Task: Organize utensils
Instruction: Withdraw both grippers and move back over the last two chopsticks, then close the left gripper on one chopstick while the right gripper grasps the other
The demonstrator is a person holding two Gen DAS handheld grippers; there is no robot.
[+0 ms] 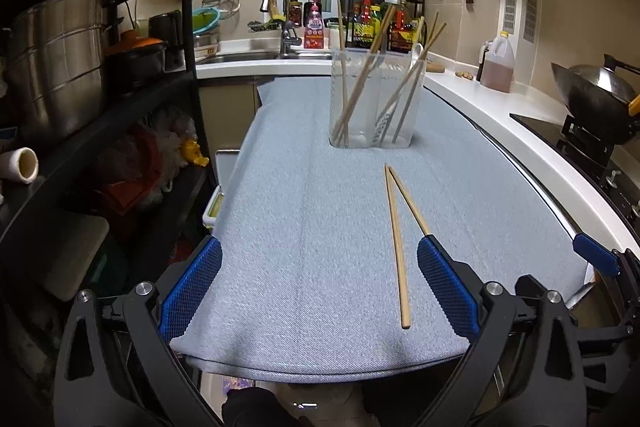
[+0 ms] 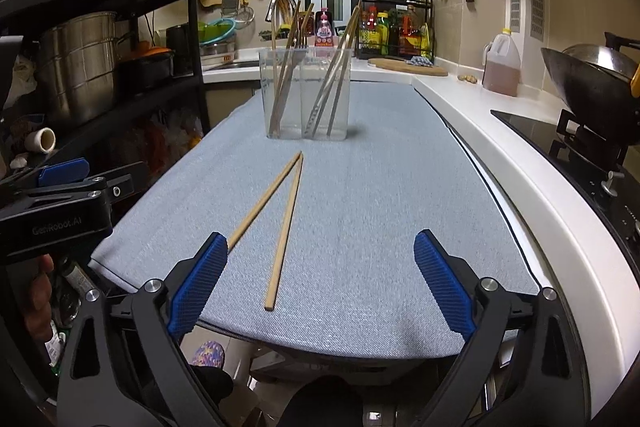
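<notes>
Setting: kitchen with a cloth-covered counter, a sink and bottle rack behind it, a stove with a wok to the right.

Left wrist view – left claw: the left claw is spread wide and empty, hanging over the near edge of the counter.
Left wrist view – chopsticks: two loose chopsticks lie on the cloth in a narrow V, far tips touching; the right one runs behind the claw's right finger.
Left wrist view – holder: a clear holder stands farther back, already stocked with chopsticks and what looks like a spoon.

Right wrist view – right claw: the right claw is also spread and empty, just short of the pair; the outer stick's near end is hidden behind its left finger.
Right wrist view – holder: two compartments, both partly filled.

Risk – rolling: thin sticks on cloth may likely roll or scissor apart if pinched one at a time.
Risk – crowding: both claws sit close together and could bump.
Risk – tipping: the light holder could topple if a stick catches the leaning ones on entry.
</notes>
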